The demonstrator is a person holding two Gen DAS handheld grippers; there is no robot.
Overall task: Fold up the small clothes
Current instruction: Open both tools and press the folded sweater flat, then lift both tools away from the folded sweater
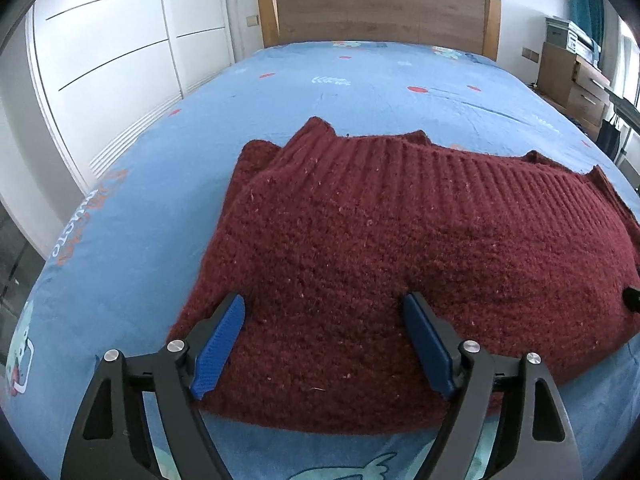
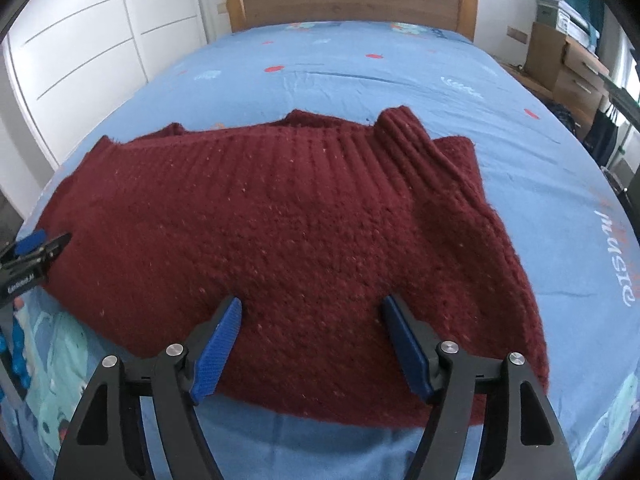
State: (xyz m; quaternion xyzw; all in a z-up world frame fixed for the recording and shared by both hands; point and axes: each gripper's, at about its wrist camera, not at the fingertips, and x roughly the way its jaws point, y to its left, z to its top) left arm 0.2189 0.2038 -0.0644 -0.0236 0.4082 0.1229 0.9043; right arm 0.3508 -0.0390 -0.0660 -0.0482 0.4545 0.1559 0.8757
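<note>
A dark red knitted sweater (image 1: 400, 240) lies folded on the blue bed sheet (image 1: 320, 80), its ribbed band along the far side. My left gripper (image 1: 324, 300) stands open over the sweater's near left part, and the blue pads (image 1: 218, 352) hold no cloth. My right gripper (image 2: 313, 301) stands open the same way over the near right part of the sweater (image 2: 280, 220). A ribbed cuff (image 2: 404, 136) lies folded across the far right corner. The left gripper (image 2: 36, 246) shows at the sweater's left edge in the right wrist view. A black tip of the right gripper (image 1: 632, 298) peeks in at the right edge of the left wrist view.
The bed carries a printed blue sheet with cartoon figures near the front edge (image 2: 60, 360). A wooden headboard (image 1: 376, 12) stands at the far end. White wardrobe doors (image 1: 104, 52) line the left side. Wooden drawers (image 1: 576, 80) with boxes sit at the right.
</note>
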